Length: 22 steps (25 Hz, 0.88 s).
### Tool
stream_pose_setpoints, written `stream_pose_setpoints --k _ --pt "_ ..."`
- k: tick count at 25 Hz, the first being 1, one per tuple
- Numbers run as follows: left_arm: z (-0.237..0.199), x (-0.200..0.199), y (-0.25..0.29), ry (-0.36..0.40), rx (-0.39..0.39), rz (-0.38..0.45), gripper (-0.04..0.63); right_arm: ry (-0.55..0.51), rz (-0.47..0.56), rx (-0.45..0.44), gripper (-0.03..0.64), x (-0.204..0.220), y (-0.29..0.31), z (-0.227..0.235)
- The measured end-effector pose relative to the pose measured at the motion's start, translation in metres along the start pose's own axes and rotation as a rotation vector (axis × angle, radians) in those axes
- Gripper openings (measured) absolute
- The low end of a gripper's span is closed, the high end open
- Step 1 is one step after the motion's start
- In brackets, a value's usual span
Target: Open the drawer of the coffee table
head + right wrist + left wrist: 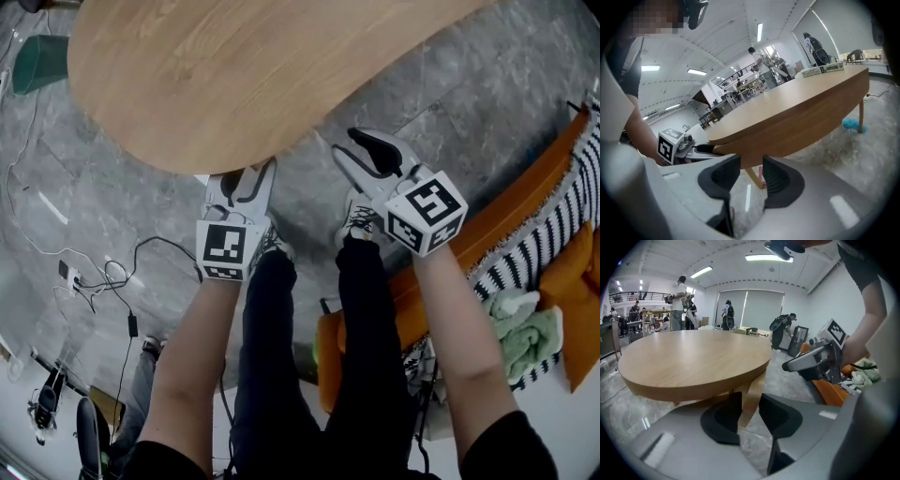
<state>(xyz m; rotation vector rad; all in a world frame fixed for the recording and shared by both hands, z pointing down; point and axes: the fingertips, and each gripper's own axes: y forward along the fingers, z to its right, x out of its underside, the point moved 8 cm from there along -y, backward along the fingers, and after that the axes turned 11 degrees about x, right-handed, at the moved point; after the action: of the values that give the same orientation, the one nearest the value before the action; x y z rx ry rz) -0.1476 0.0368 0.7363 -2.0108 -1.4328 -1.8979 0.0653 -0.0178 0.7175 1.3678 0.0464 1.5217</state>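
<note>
The coffee table (234, 66) has a round light-wood top and slanted wooden legs (752, 394); I can make out no drawer front or handle on it. My left gripper (249, 178) hovers at the table's near edge, its jaws open with nothing between them (750, 399). To its right, my right gripper (343, 143) is also near the edge, a little off the rim, open and empty (751, 164). Each gripper shows in the other's view: the right gripper (811, 363) and the left gripper (686, 147), both low beside the thick table rim (801, 126).
The person sits on an orange sofa (506, 225) with a striped blanket (553, 206) and a green cloth (525, 328). Cables (103, 277) lie on the grey stone floor at left. Books (822, 69) sit on the table's far side. People stand in the background.
</note>
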Motion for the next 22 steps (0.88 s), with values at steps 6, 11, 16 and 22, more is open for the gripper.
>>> stream_pose_setpoints --k 6,11,16,22 --pt "0.008 0.003 0.000 -0.030 -0.002 0.019 0.118 0.013 -0.004 0.009 0.133 0.006 -0.002 0.006" --pt "0.013 0.006 0.000 -0.033 0.038 0.035 0.118 0.017 -0.008 0.015 0.133 0.012 -0.003 0.012" --pt "0.034 0.015 -0.004 -0.021 0.115 0.026 0.115 0.033 -0.002 0.020 0.133 0.017 -0.004 0.014" --pt "0.065 0.025 -0.002 -0.045 0.175 -0.003 0.117 0.021 -0.022 0.032 0.133 0.030 -0.015 0.017"
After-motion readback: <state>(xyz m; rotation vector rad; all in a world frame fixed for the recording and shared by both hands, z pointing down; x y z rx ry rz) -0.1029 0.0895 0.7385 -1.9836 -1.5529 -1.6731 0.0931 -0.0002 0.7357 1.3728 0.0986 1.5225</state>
